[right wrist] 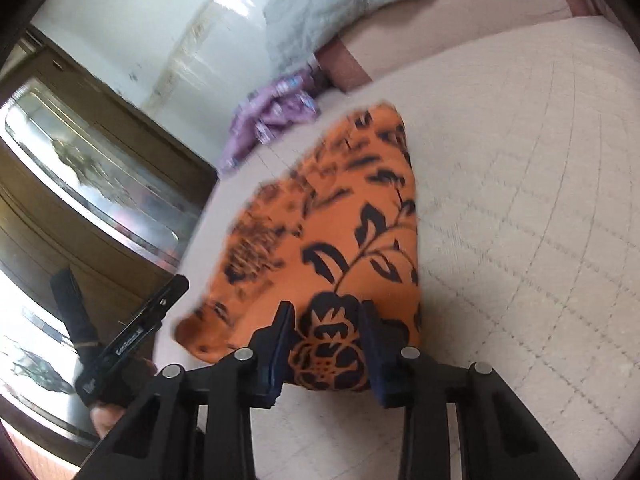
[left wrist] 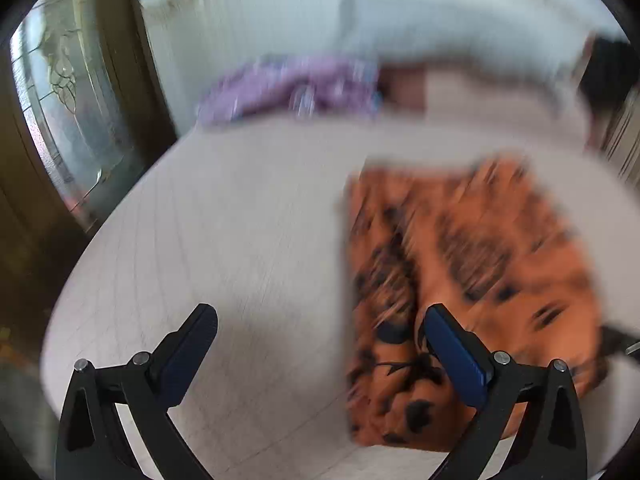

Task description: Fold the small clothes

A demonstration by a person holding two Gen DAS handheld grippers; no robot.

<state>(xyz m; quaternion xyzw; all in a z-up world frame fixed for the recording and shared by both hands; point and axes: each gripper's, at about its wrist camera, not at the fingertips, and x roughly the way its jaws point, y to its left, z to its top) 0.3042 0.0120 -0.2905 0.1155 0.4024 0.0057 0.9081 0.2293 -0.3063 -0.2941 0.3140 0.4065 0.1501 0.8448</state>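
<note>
Taking the orange garment (right wrist: 332,216) as the landmark (orange cloth with a black floral print, folded into a rough rectangle), it lies flat on the pale quilted bed (right wrist: 520,200). Well to its left stands a dark wooden cabinet with a glass front (right wrist: 92,184), off the edge of the bed. Nearer, still to its left, the left claw (left wrist: 320,340) hovers with its jaws spread wide and nothing between them; in its own blurred view one blue-padded finger sits over bare mattress and the other over the garment's near left edge. At the garment's near edge the right claw (right wrist: 326,340) has its jaws drawn fairly narrow, one on each side of a bunched fold of the printed cloth, and the pads seem to press on it. Beyond the garment's far left corner lies a crumpled purple cloth (right wrist: 272,120), and behind that a grey blanket (right wrist: 320,12) against the white wall.
</note>
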